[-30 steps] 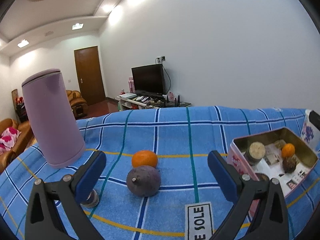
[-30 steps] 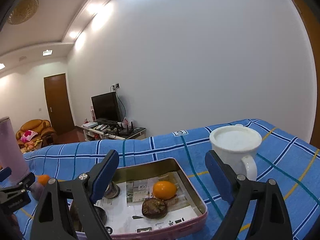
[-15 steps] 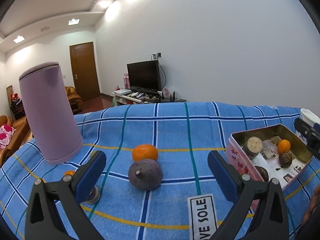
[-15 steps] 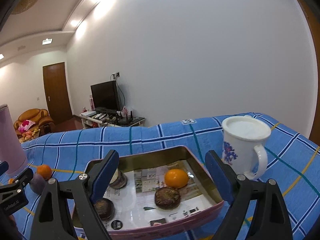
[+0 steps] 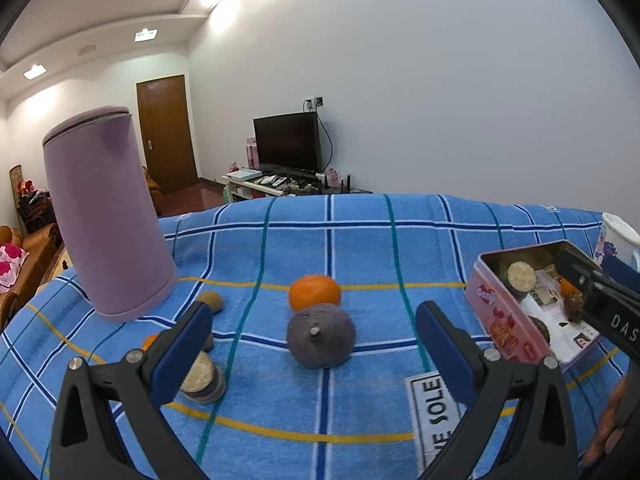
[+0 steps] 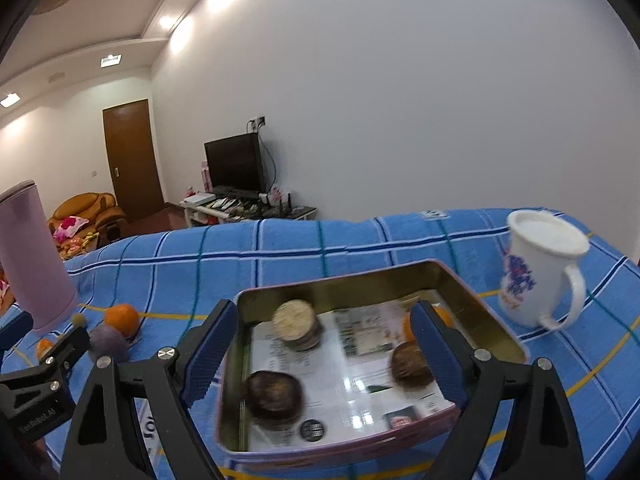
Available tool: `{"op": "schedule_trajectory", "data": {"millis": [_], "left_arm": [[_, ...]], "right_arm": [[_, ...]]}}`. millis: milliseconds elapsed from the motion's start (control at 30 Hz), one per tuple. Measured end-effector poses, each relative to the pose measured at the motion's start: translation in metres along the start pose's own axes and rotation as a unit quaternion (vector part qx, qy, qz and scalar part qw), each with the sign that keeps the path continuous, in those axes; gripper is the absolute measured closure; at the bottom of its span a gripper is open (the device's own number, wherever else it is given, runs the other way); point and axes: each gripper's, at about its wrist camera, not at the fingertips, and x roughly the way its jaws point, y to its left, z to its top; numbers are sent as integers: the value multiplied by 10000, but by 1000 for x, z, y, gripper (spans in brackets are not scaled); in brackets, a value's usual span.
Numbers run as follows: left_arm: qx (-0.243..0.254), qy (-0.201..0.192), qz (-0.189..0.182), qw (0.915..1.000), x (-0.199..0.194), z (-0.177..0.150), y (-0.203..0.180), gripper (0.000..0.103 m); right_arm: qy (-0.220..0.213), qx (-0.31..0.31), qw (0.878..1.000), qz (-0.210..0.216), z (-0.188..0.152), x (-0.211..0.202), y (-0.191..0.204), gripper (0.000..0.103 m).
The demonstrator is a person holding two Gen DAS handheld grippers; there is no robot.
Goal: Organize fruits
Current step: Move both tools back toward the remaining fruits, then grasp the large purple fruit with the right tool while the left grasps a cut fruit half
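In the left wrist view my left gripper (image 5: 314,346) is open and empty, low over the blue cloth, with a round purple fruit (image 5: 321,335) between its fingers and an orange (image 5: 315,292) just behind it. A cut purple fruit half (image 5: 202,378) lies by the left finger, with a small brown fruit (image 5: 212,300) farther back. In the right wrist view my right gripper (image 6: 324,350) is open and empty over the pink tin (image 6: 480,304), which holds a cut half (image 6: 297,324), a dark fruit (image 6: 274,398), a brown fruit (image 6: 410,364) and an orange (image 6: 442,314).
A tall lilac canister (image 5: 106,216) stands at the back left of the cloth. A white mug (image 6: 540,268) stands right of the tin. A small orange piece (image 5: 149,341) lies behind the left finger. A printed label (image 5: 434,412) lies on the cloth.
My left gripper has moved forward toward the purple fruit, which now looks larger. My right gripper has swung left and down over the tin; the mug has shifted to the right of view.
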Motion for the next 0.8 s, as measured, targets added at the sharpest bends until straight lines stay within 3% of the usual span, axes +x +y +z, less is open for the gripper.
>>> {"op": "schedule_trajectory", "data": {"millis": [367,800], "left_arm": [[-118,161,151,9997,5,-2,38,0],[-123,334,306,9989,12,0,76,0]], "right_arm": [[170,-244,9989,353,-6,5,55,14],[349,-364,9965,664,-8,9,93,14]]}}
